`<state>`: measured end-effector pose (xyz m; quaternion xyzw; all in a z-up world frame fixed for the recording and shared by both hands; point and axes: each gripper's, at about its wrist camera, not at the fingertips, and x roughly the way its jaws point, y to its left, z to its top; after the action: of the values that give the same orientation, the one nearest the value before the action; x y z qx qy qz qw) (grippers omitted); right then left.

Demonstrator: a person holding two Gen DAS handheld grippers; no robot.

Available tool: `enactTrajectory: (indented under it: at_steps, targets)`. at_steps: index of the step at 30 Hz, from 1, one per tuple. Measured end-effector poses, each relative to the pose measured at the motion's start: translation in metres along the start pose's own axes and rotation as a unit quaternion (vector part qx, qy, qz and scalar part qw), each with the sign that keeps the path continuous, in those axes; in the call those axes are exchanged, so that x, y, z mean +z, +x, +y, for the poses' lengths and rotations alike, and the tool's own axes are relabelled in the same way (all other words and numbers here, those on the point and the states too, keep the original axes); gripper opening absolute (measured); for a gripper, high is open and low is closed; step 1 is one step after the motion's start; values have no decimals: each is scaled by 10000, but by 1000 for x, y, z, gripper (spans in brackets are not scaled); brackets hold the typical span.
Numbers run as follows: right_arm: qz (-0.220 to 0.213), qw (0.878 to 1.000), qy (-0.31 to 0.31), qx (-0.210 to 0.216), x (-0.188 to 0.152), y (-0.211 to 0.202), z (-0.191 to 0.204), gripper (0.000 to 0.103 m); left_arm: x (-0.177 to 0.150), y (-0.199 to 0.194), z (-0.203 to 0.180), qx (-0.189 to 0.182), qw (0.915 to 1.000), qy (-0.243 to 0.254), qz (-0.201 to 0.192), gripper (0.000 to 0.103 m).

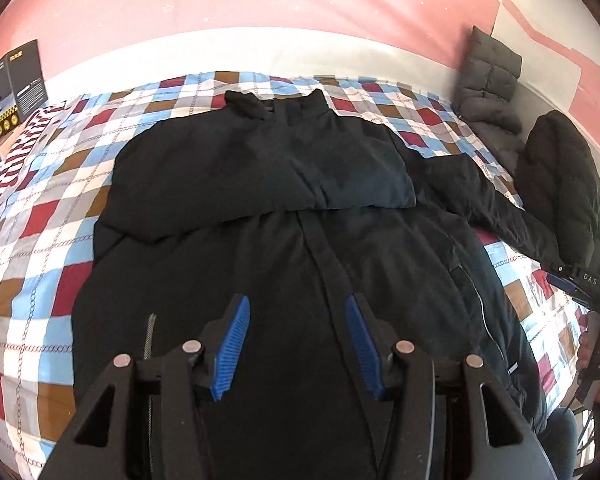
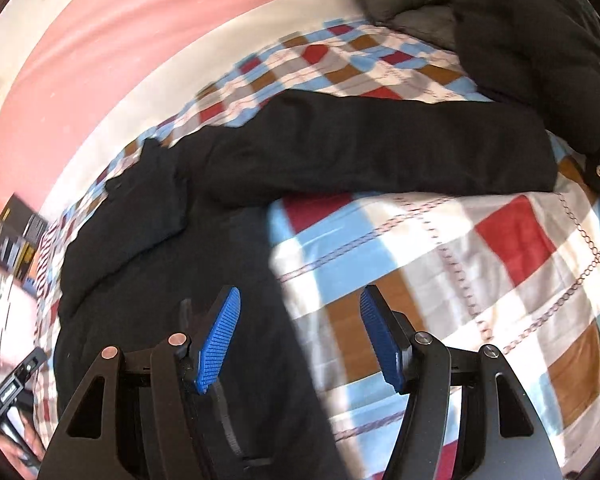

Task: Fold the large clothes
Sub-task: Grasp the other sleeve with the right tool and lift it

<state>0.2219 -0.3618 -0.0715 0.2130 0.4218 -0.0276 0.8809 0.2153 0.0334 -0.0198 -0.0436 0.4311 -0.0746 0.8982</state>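
Black jacket [image 2: 204, 216] — sleeve [image 2: 380, 148] outstretched

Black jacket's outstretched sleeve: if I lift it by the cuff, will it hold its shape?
Probably not: the sleeve lies soft and creased on the checked bedspread, so it should droop. Its padded look suggests some weight. The right hand-held gripper is open, off it.

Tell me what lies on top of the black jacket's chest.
One sleeve is folded across the black jacket, covering the upper chest. The other sleeve lies out on the checked patchwork bedspread. What the folded sleeve covers is hidden.
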Motion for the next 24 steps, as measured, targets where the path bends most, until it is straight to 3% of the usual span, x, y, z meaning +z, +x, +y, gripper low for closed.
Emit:
enactTrajectory:
  at_steps: [8, 15, 20, 24]
  targets:
    - [-14, 9963, 766, -395, 30, 30, -78, 64, 13, 38, -8, 59, 9999, 99, 121, 53]
    - [-72, 9807, 1888, -504, 51, 61, -147, 64, 15, 71, -8, 77, 9995, 76, 291, 53]
    - [-381, 9688, 2431, -299, 67, 67, -168, 66, 13, 85, -4, 128, 9992, 67, 381, 53]
    - [-632, 9590, 2728, -435, 76, 71, -176, 66, 11, 92, 2, 150, 9989, -8, 445, 53]
